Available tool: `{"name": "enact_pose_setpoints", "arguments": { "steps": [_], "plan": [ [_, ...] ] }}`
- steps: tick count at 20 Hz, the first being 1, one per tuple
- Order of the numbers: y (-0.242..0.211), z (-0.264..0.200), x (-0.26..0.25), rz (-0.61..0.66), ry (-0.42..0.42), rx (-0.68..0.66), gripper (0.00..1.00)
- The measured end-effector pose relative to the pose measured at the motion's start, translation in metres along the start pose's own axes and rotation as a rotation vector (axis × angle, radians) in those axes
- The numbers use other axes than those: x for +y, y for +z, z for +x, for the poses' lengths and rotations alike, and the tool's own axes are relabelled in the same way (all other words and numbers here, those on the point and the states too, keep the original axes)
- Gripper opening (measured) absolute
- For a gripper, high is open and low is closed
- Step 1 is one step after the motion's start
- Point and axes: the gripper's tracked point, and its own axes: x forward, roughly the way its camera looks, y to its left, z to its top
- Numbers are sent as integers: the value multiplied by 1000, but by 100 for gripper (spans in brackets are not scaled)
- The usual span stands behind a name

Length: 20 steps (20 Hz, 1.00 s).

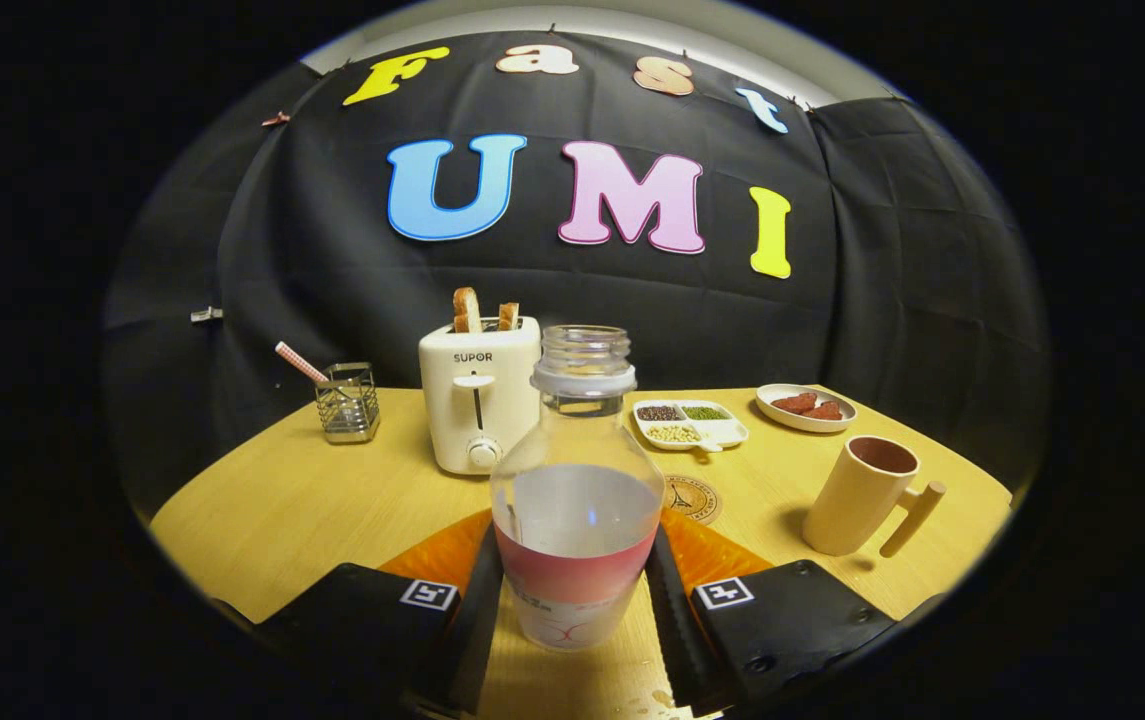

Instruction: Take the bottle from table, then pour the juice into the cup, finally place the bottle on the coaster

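An uncapped clear bottle (pixel 577 500) with a pink label and pale liquid in its lower half stands upright between my fingers. My gripper (pixel 577 575) is shut on the bottle, one finger pressing on each side of its lower body. A beige cup (pixel 862 497) with a dark inside and a stick handle stands on the wooden table (pixel 272 510), ahead and to the right of the fingers. A round coaster (pixel 694 497) lies just behind the bottle on its right, partly hidden by it.
A cream toaster (pixel 479 395) with two bread slices stands behind the bottle to the left. Further left is a wire holder (pixel 348 402) with a striped straw. A divided dish of beans (pixel 690 423) and a small plate of red pieces (pixel 805 407) sit at the back right.
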Motion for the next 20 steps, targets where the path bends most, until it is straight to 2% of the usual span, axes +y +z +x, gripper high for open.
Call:
{"name": "enact_pose_setpoints", "arguments": {
  "steps": [3, 6, 9, 12, 16, 20],
  "plan": [
    [24, -7, -4, 100, 34, -1, 71],
    [45, -13, -22, 165, 26, 6, 71],
    [64, -16, -35, 358, 62, 20, 71],
    [79, -16, -57, 507, 61, 21, 71],
    [82, -5, -76, 710, 91, 68, 71],
    [77, 6, -96, 890, 73, 109, 71]
  ]
}}
